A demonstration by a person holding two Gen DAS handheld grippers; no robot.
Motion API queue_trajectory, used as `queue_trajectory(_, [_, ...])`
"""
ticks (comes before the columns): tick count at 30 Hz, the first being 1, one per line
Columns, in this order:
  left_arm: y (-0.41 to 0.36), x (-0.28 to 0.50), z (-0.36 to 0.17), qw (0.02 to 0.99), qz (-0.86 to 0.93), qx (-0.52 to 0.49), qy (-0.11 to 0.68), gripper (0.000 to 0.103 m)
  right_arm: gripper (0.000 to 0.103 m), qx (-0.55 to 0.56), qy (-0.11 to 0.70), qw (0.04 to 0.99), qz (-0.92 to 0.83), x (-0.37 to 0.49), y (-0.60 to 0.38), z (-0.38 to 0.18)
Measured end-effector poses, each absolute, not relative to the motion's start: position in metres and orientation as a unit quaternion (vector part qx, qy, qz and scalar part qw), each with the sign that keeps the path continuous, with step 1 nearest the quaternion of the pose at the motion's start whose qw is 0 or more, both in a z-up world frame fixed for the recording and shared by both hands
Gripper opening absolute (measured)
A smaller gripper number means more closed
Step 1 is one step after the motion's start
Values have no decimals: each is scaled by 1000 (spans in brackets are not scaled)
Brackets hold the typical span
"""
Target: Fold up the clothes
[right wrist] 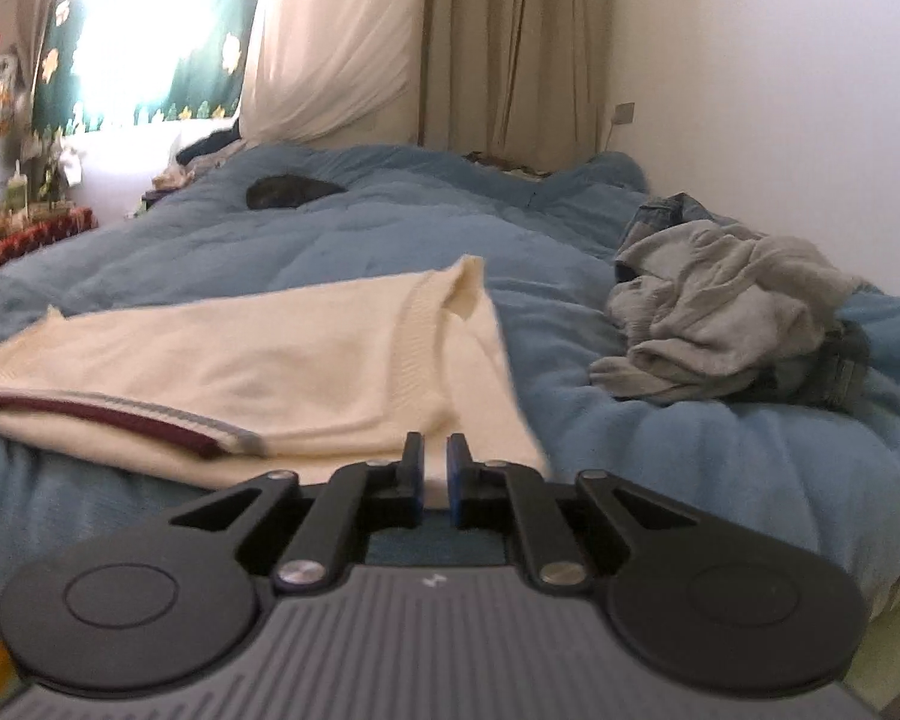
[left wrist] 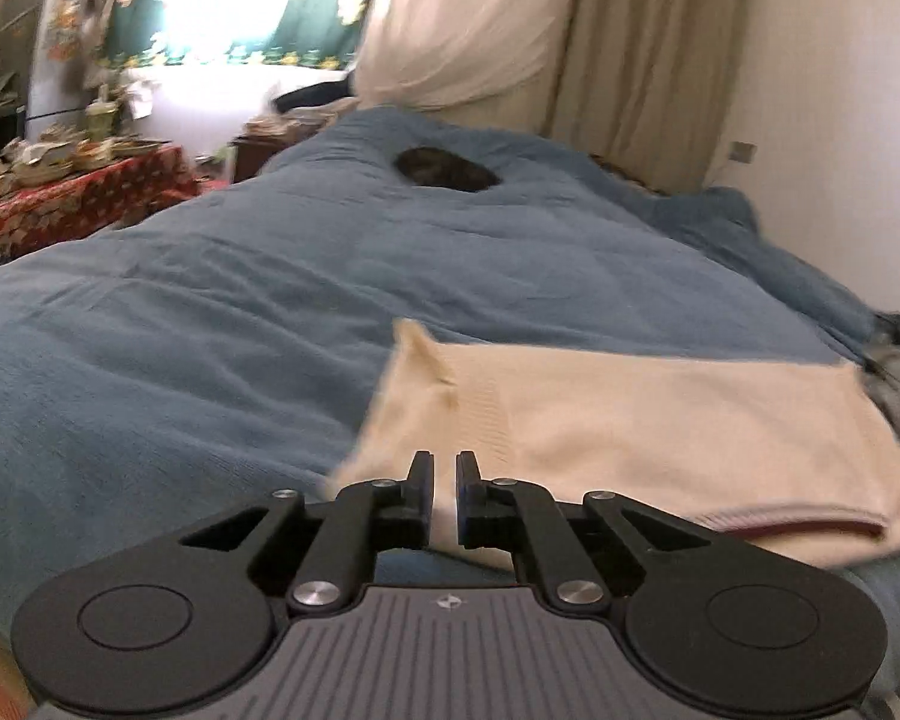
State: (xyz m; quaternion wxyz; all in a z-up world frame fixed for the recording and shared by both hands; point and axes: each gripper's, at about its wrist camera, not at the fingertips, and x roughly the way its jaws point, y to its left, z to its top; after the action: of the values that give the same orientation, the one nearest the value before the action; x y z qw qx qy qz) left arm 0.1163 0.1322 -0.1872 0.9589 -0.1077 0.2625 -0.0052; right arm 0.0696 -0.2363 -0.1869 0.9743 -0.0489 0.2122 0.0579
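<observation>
A cream sweater lies folded flat on the blue bedspread, its maroon-and-grey striped hem toward the near side. My left gripper is at the sweater's near left corner, jaws almost together with cream cloth pinched between them. The right wrist view shows the same sweater with the striped hem at its left. My right gripper is at the near right corner, jaws narrow, with the cream edge caught between the blue pads.
A crumpled pile of grey clothes and jeans sits on the bed to the right, near the wall. A dark object lies far up the bed. A cluttered side table with a red cloth stands at the left; curtains hang behind.
</observation>
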Motion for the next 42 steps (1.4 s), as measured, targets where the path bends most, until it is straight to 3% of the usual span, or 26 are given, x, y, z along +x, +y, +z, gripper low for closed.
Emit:
queue_trajectory(10, [90,96,-220,973,-15,15,229,20,8,-104,194,971,94,65,-202,-219])
queue_trajectory(16, [94,94,-219,974,6,44,223,20,9,-104,197,974,33,71,-236,-228])
queue_trajectory(18, [102,96,-219,974,26,38,224,19,9,-79,208,975,16,79,-252,-232])
queue_trajectory(21, [117,99,-216,971,48,10,233,3,9,-66,211,975,1,83,-265,-234])
queue_trajectory(25, [127,95,-212,968,96,5,233,4,9,-65,205,977,-5,81,-267,-230])
queue_trajectory(28, [134,87,-205,966,125,-16,226,9,20,-51,194,980,-5,75,-269,-223])
queue_trajectory(32, [140,74,-187,974,103,-63,191,9,21,-43,160,986,-6,67,-266,-205])
queue_trajectory(37, [139,91,-179,975,65,-86,193,9,20,-62,150,987,19,82,-250,-193])
queue_trajectory(40, [144,115,-192,966,59,-86,237,9,11,-63,182,981,25,106,-247,-200])
queue_trajectory(42, [152,126,-203,955,69,-94,273,3,5,-63,203,977,22,118,-251,-208])
